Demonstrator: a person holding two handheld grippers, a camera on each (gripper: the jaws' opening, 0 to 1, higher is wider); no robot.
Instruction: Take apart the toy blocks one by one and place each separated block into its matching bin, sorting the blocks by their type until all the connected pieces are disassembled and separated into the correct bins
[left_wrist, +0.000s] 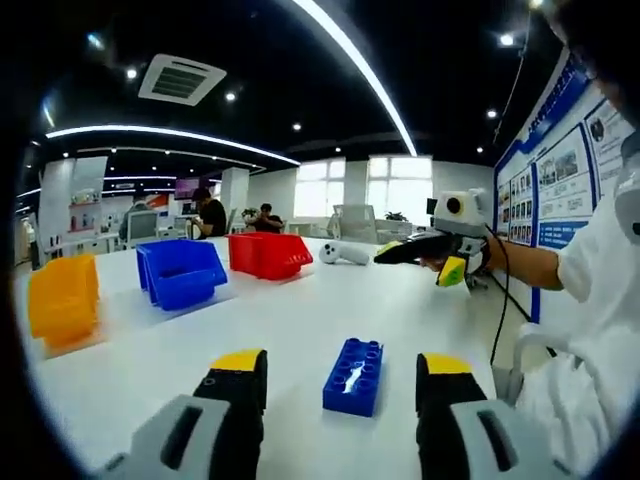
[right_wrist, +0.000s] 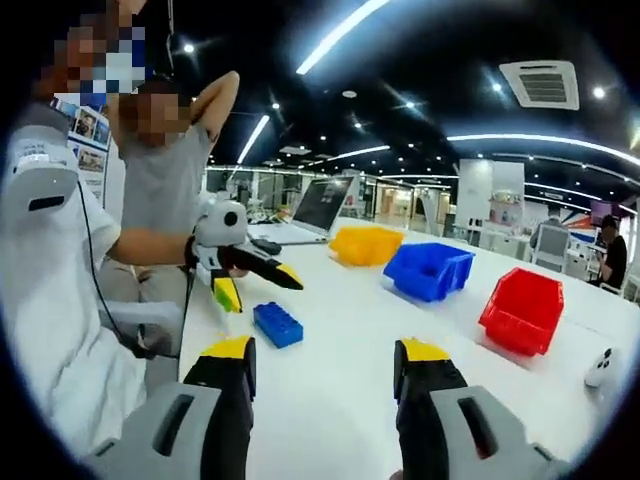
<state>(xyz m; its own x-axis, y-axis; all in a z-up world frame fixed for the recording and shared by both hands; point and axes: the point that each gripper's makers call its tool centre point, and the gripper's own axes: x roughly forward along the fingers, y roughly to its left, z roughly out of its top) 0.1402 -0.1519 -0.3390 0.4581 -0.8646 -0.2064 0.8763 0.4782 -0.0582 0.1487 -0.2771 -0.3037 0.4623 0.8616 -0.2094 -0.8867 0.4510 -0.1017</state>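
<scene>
The blue block (left_wrist: 353, 376) lies flat on the white table (left_wrist: 300, 320), studs up, and reads as a single loose piece rather than a joined stack. In the left gripper view it sits straight ahead between the left tongs (left_wrist: 340, 378), whose yellow-tipped jaws stand spread wide, one on each side of it, gripping nothing. Its long axis runs roughly away from that camera, along the line of the jaws, so they could close across its short sides. In the right gripper view the same block (right_wrist: 278, 324) lies ahead and off to the left of the right tongs (right_wrist: 325, 360), well apart from them; those jaws are also spread and empty. The left tongs are therefore the nearer ones, and in the right gripper view they hang tilted just above and beside the block.

Beyond the block three bins stand in a row on the table: a yellow bin (left_wrist: 63, 300), a blue bin (left_wrist: 180, 272) and a red bin (left_wrist: 269, 254). Their insides are tipped away or too small to read, so I cannot tell what they hold. By colour, the blue bin looks like the match. A small white controller (left_wrist: 343, 253) lies past the red bin.
</scene>
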